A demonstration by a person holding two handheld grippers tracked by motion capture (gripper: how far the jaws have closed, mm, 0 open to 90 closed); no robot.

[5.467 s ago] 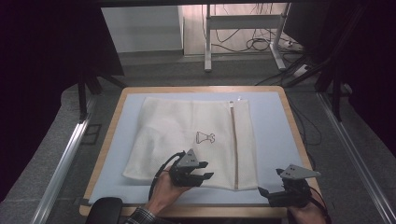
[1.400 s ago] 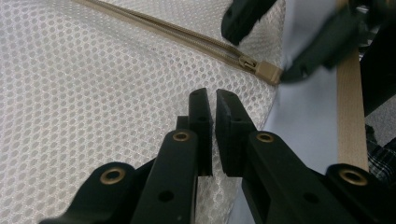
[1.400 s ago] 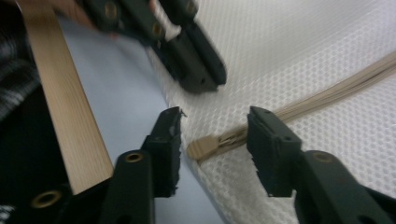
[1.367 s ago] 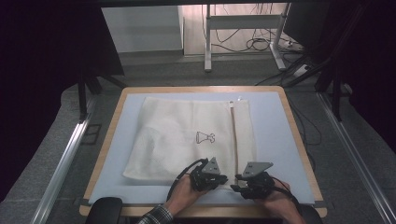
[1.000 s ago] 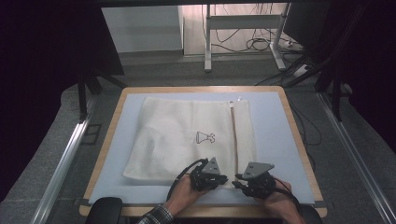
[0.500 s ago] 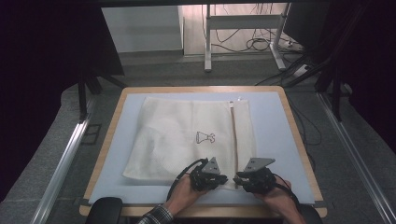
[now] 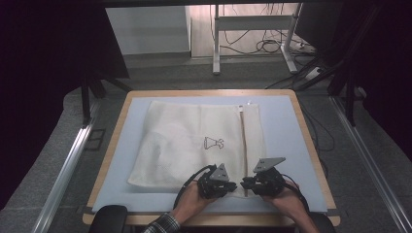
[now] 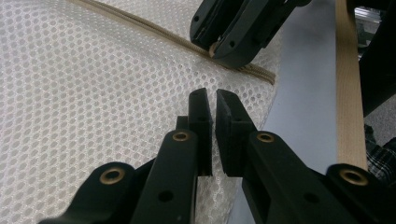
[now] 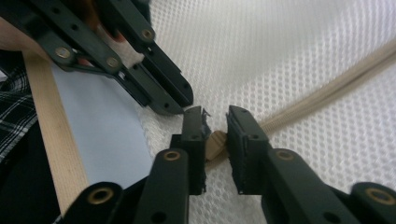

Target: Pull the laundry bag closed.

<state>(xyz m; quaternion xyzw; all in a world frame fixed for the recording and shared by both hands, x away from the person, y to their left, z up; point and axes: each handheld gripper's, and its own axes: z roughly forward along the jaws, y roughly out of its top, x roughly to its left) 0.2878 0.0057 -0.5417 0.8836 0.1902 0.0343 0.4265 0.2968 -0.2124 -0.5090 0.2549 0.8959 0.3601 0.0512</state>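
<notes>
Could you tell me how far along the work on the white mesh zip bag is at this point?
Done: the white mesh laundry bag lies flat on the pale blue mat, and both grippers are at its near edge. In hand: the left gripper pinches the mesh beside the beige zip; the right gripper, jaws just closing, has the tan zip pull between them. Left: probably drawing the pull along the zip.

The left tongs (image 8: 214,100) rise from the bottom, black, with their two tips nearly together and just a thin gap between them. They sit low over a white mesh bag (image 8: 93,88) full of small round holes. A beige zipper (image 8: 154,31) runs across the bag. Farther off, the right tongs (image 8: 219,46) press down on the zipper, maybe on its little pull. Beside the bag lies the pale blue tabletop (image 8: 303,102) with a wooden edge (image 8: 348,93).
</notes>
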